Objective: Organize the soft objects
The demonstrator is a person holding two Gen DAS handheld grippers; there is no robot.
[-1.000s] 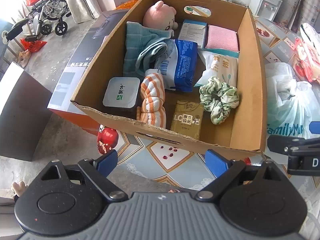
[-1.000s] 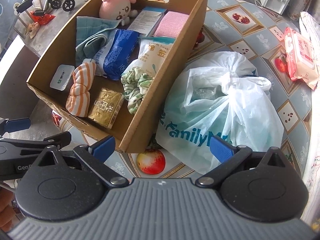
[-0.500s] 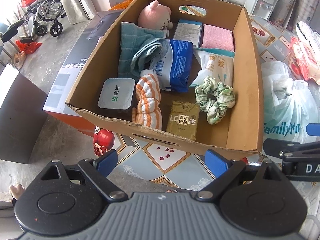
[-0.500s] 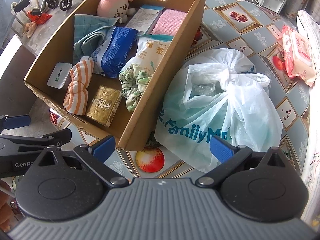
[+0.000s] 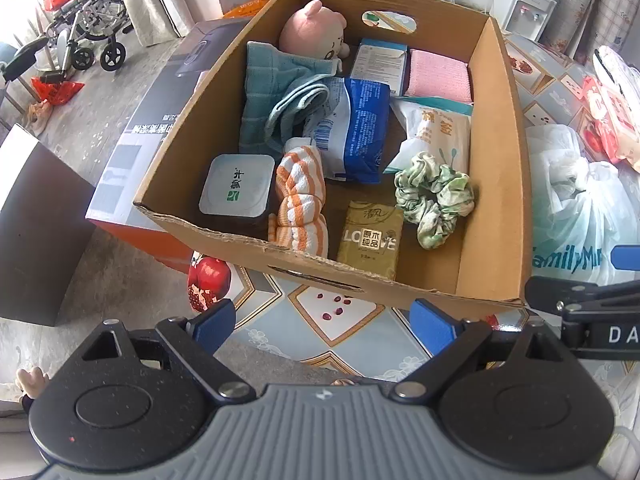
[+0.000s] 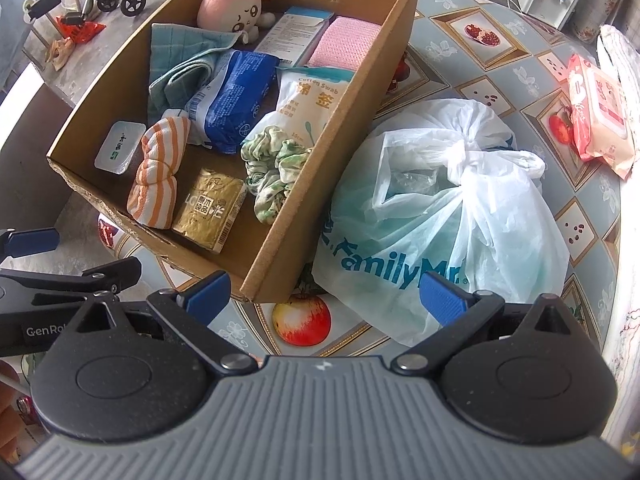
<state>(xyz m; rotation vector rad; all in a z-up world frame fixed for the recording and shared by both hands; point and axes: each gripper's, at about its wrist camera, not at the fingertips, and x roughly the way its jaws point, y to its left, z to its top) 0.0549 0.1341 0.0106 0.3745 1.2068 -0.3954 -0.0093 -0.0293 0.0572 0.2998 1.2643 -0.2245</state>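
A cardboard box (image 5: 496,184) (image 6: 120,64) on the table holds soft things: a pink plush pig (image 5: 312,30) (image 6: 236,4), a teal towel (image 5: 276,100), an orange-striped cloth (image 5: 300,200) (image 6: 160,172), a green scrunchie (image 5: 432,196) (image 6: 272,164), a pink cloth (image 5: 440,76), plus a blue packet (image 5: 360,128), a cotton swab bag (image 5: 436,132) and a gold tissue pack (image 5: 370,236). My left gripper (image 5: 322,322) is open and empty, just before the box's near wall. My right gripper (image 6: 324,298) is open and empty, over the box's near right corner.
A tied white FamilyMart bag (image 6: 440,208) (image 5: 580,208) lies right of the box on the patterned tablecloth (image 6: 480,40). A red wipes pack (image 6: 600,108) lies far right. A small sealed tub (image 5: 236,186) sits in the box. A printed carton (image 5: 152,140) and a wheelchair (image 5: 88,20) stand left.
Both grippers have drawn back and up a little, so the box sits slightly farther off in both views. Both stay open and empty.
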